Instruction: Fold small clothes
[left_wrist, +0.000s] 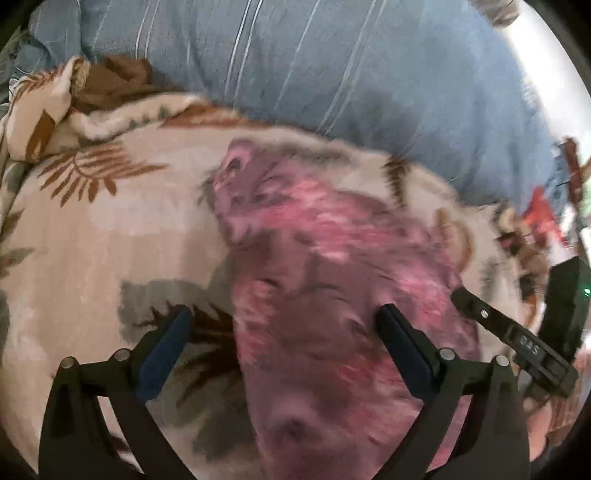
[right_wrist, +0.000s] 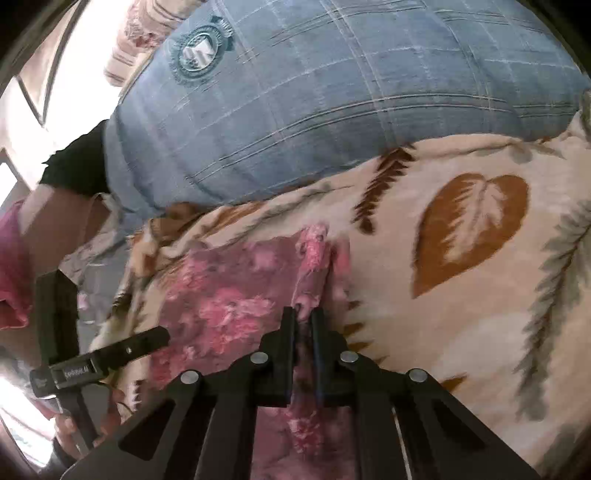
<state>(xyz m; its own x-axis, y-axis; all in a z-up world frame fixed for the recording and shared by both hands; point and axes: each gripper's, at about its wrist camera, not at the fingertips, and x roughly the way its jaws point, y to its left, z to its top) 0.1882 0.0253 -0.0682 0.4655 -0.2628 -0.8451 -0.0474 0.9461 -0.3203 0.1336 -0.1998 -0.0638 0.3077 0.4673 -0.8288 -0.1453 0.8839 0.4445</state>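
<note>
I am holding my left gripper (left_wrist: 282, 317) spread wide, its two blue-padded fingers (left_wrist: 166, 350) standing well apart above the garment (left_wrist: 332, 295), gripping nothing. One finger is hanging over the blanket (left_wrist: 110, 229), the other over the pink and purple floral cloth. My right gripper (right_wrist: 303, 317) is pinching the garment (right_wrist: 229, 295): its fingers are pressed nearly together with a fold of the cloth running between them and rising just beyond the tips as a rolled ridge. The garment is lying rumpled on the cream blanket (right_wrist: 461, 332) with brown and grey leaves, stretching from my left gripper's base away toward the blanket's far edge. In the left view the right gripper (left_wrist: 458, 297) is showing at the right edge, its tip touching the garment's side; in the right view the left gripper (right_wrist: 162, 334) is reaching in from the left. Past the blanket a blue checked pillow (right_wrist: 332, 110) is lying across the back. At the blanket's far left corner something brown (left_wrist: 118, 85) is sitting crumpled; the blur is keeping me from telling what it is.
</note>
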